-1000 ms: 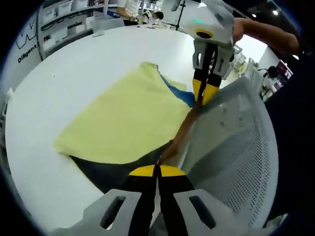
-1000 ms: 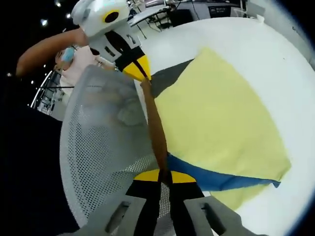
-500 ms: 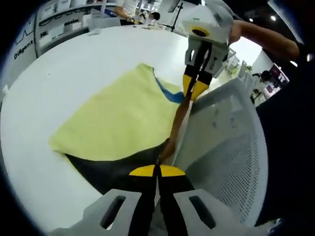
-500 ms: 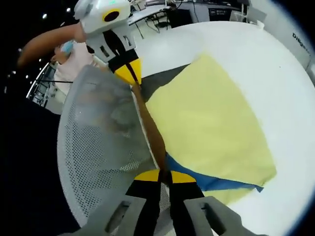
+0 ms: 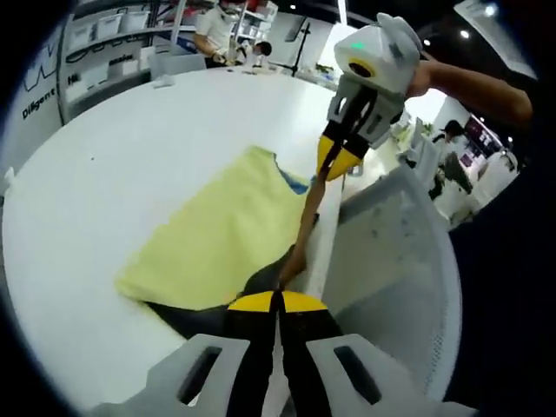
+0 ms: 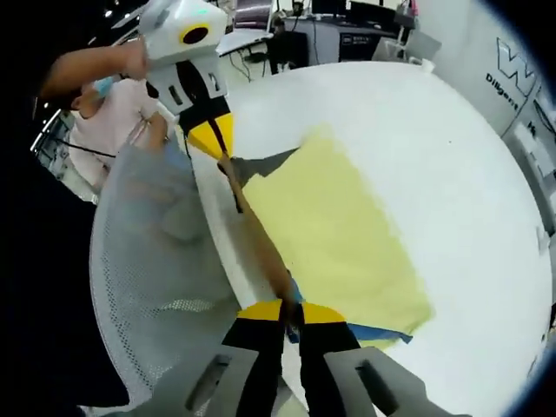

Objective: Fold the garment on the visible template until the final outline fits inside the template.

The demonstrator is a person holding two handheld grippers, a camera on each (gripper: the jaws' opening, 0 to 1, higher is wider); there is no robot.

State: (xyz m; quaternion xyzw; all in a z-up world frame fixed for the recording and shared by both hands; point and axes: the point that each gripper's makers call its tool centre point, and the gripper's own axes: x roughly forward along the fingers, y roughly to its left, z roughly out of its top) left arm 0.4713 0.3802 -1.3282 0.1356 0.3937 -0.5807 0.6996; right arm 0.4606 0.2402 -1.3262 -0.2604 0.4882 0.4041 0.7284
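The garment (image 5: 217,239) lies on the table (image 5: 122,165), along its near edge, with a raised edge stretched between the left gripper (image 5: 276,300) and the right gripper (image 5: 340,155). A mesh chair (image 5: 395,278) stands just off that table edge, beside the grippers. Shelves (image 5: 95,35) stand beyond the table's far edge

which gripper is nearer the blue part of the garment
The right gripper: the garment's blue strip lies just beside its shut tips. The left gripper grips the brown edge by the dark grey part.
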